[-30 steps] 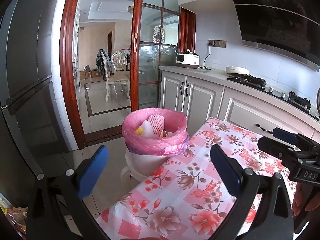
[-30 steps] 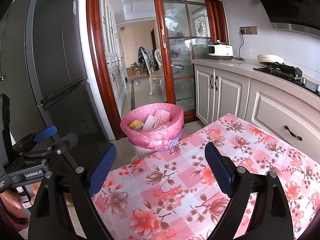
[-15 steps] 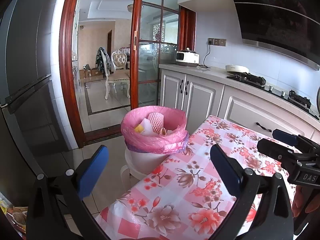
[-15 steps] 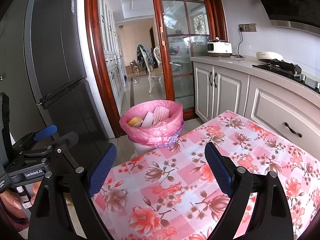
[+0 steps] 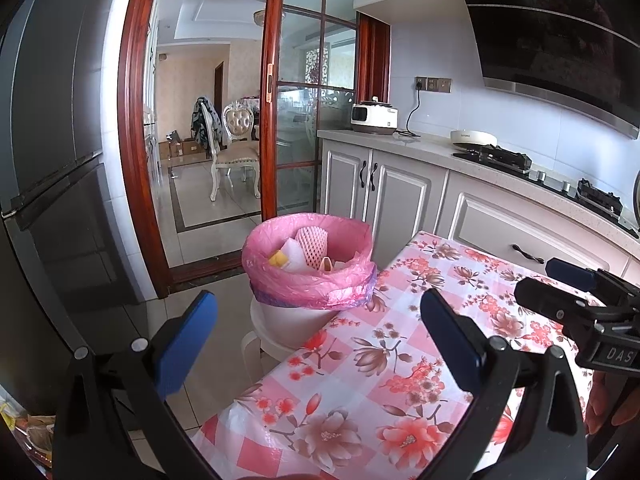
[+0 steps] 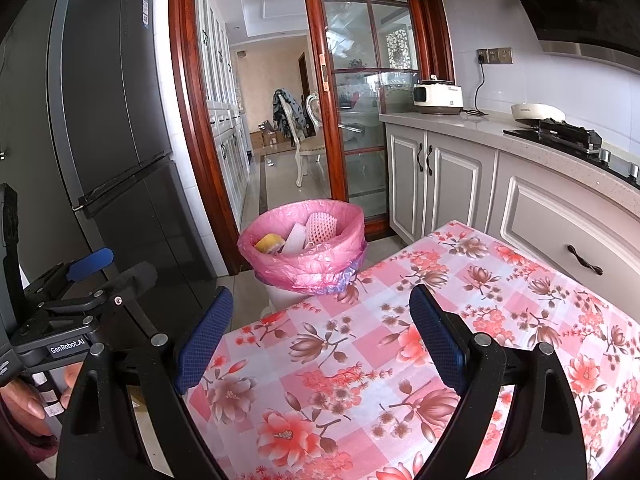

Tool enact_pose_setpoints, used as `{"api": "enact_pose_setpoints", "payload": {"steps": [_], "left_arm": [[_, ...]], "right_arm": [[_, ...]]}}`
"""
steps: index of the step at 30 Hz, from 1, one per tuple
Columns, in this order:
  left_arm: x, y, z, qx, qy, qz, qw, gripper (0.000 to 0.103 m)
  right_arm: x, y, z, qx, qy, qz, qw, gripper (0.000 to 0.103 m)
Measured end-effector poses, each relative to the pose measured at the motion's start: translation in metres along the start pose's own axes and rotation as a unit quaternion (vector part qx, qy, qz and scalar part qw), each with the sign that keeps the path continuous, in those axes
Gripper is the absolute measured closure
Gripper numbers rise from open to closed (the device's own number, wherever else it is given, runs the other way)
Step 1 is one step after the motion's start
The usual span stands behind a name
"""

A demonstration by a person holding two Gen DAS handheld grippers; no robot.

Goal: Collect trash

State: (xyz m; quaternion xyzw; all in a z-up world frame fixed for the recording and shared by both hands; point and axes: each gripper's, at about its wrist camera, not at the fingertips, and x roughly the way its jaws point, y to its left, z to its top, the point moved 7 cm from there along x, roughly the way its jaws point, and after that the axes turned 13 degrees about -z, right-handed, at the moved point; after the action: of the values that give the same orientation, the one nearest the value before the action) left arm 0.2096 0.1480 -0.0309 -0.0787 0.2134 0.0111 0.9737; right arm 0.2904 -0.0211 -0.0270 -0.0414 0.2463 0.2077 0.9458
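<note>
I see my left gripper (image 5: pixel 318 336) spread wide and empty above the near edge of a table (image 5: pixel 400 364) with a pink flowered cloth. My right gripper (image 6: pixel 320 336) is also spread wide and empty over the same cloth. Just past the table's far corner stands a bin (image 5: pixel 310 276) lined with a pink bag, holding a foam net (image 5: pixel 311 244), paper and a yellow scrap (image 6: pixel 269 243).

Right tongs (image 6: pixel 320 334) gape above floral tablecloth (image 6: pixel 500 280).
</note>
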Motion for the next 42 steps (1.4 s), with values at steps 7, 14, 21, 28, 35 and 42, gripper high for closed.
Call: {"api": "enact_pose_setpoints", "payload": {"steps": [7,14,21,28,35,42], "left_arm": [[0.0012,-0.0002,-0.0005,0.004,0.002,-0.001,1.0,0.005],[0.0017,-0.0032,-0.0013,0.008,-0.003,0.002,1.0,0.005],[0.001,-0.0037,-0.0016,0.01,-0.004,0.005,0.9999,0.005],[0.001,-0.0043,-0.0021,0.015,-0.002,-0.002,0.9999,0.005],[0.0005,-0.0048,-0.0025,0.017,-0.001,-0.002,0.9999,0.005],[0.0003,-0.0052,-0.0037,0.02,0.001,-0.004,0.9998,0.005]], "right_arm": [[-0.0002,0.0003,-0.0001,0.0,0.0,0.0,1.0,0.018],[-0.0004,0.0001,-0.0001,0.0,-0.001,0.001,1.0,0.018],[-0.0002,-0.0002,-0.0002,0.0,0.0,0.001,1.0,0.018],[0.0002,-0.0011,-0.0004,0.0,0.001,-0.002,1.0,0.018],[-0.0046,-0.0057,0.0005,0.005,-0.001,-0.003,1.0,0.018],[-0.0059,-0.006,0.0012,0.006,-0.004,-0.003,1.0,0.018]]}}
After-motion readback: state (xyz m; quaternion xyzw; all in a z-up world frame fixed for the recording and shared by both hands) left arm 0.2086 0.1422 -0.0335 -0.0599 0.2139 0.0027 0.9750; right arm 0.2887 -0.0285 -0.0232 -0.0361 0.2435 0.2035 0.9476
